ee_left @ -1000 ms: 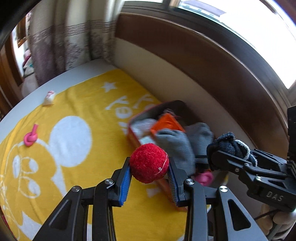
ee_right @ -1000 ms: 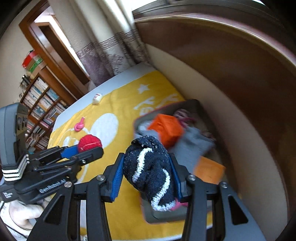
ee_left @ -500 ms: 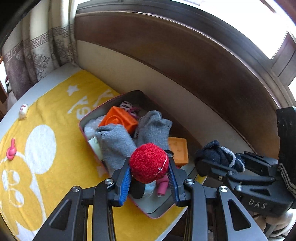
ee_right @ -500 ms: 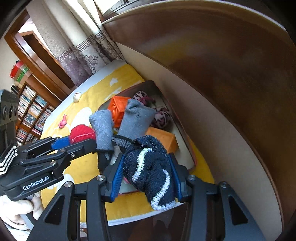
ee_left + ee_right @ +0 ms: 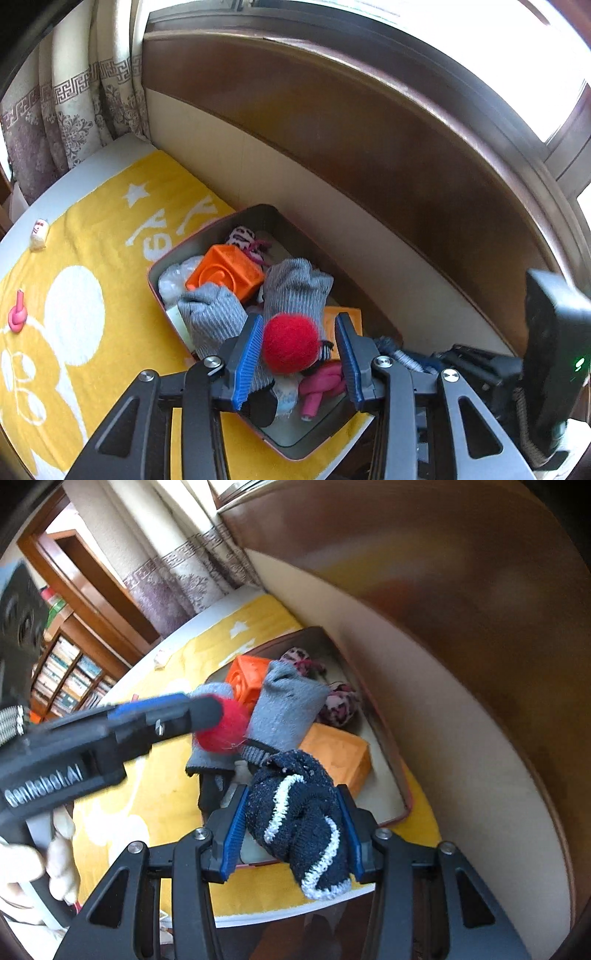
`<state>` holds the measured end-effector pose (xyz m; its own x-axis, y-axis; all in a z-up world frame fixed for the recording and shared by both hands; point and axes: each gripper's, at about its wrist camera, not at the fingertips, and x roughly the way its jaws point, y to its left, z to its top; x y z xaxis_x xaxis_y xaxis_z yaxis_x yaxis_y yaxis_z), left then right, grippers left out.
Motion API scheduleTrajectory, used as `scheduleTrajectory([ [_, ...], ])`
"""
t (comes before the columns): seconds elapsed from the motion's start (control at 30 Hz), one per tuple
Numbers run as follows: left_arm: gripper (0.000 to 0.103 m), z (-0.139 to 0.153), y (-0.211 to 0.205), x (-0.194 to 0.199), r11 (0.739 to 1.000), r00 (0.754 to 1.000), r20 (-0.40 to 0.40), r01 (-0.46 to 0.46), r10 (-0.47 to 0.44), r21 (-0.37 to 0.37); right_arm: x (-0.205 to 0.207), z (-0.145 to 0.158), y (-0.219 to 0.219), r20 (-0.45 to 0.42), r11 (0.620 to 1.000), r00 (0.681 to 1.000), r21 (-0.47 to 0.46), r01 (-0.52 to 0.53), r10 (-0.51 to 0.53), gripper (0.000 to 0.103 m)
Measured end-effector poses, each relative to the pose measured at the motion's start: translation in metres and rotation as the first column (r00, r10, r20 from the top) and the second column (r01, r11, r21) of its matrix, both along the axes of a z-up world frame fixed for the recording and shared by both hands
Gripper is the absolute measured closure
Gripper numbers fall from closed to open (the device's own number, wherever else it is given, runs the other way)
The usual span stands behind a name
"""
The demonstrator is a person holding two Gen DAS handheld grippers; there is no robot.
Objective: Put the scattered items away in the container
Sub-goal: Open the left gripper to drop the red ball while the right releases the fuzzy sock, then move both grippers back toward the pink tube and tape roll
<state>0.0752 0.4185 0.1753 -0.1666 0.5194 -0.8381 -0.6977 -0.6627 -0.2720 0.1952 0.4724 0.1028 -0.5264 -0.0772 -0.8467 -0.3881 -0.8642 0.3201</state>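
Observation:
My left gripper point(image 5: 300, 349) hangs over the near end of the metal container point(image 5: 258, 212). Its jaws stand wider than the red pom-pom ball point(image 5: 290, 347) between them, with a gap on the right side. The ball also shows in the right wrist view point(image 5: 221, 731). My right gripper point(image 5: 291, 823) is shut on a dark blue sock with a white stripe point(image 5: 295, 812), above the container's near corner point(image 5: 404, 805). The container holds grey socks point(image 5: 295, 288), orange blocks point(image 5: 225, 273), a pink toy point(image 5: 321, 384) and patterned balls point(image 5: 338, 705).
The container sits on a yellow towel point(image 5: 92, 229) against a wood-panelled wall point(image 5: 369, 147). A pink knot toy point(image 5: 17, 314) and a small white item point(image 5: 38, 232) lie on the towel's far left. Curtains point(image 5: 74, 110) hang behind. The table edge point(image 5: 295, 912) is near.
Both grippers have moved from over the towel to over the container. The left jaws have opened wider around the red ball. The right gripper still holds the sock.

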Motion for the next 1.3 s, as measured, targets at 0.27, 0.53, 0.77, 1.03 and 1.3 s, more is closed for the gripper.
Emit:
scheduleTrajectory([
  [0.27, 0.059, -0.002, -0.010, -0.007, 1.000, 0.999, 0.015, -0.030, 0.030, 0.001, -0.002, -0.011, 0.004, 0.035, 1.000, 0.999, -0.030, 0.008, -0.006, 0.051],
  [0.53, 0.059, -0.003, -0.026, -0.017, 0.998, 0.997, 0.023, -0.070, 0.070, 0.008, -0.006, -0.006, -0.003, 0.006, 0.999, 1.000, -0.045, -0.009, 0.010, 0.039],
  [0.77, 0.059, -0.007, -0.047, -0.025, 0.993, 0.992, 0.034, -0.121, 0.121, 0.002, -0.008, 0.002, -0.005, -0.007, 0.999, 1.000, -0.039, 0.003, -0.003, 0.039],
  [1.03, 0.059, -0.016, -0.083, -0.038, 0.981, 0.979, 0.051, -0.196, 0.196, -0.013, -0.021, 0.014, -0.021, -0.025, 0.999, 0.999, -0.028, -0.022, 0.021, 0.039],
  [1.3, 0.059, -0.017, -0.127, -0.049, 0.963, 0.961, 0.058, -0.271, 0.271, -0.016, -0.045, 0.028, -0.050, -0.050, 0.996, 0.995, -0.002, -0.089, 0.089, 0.039],
])
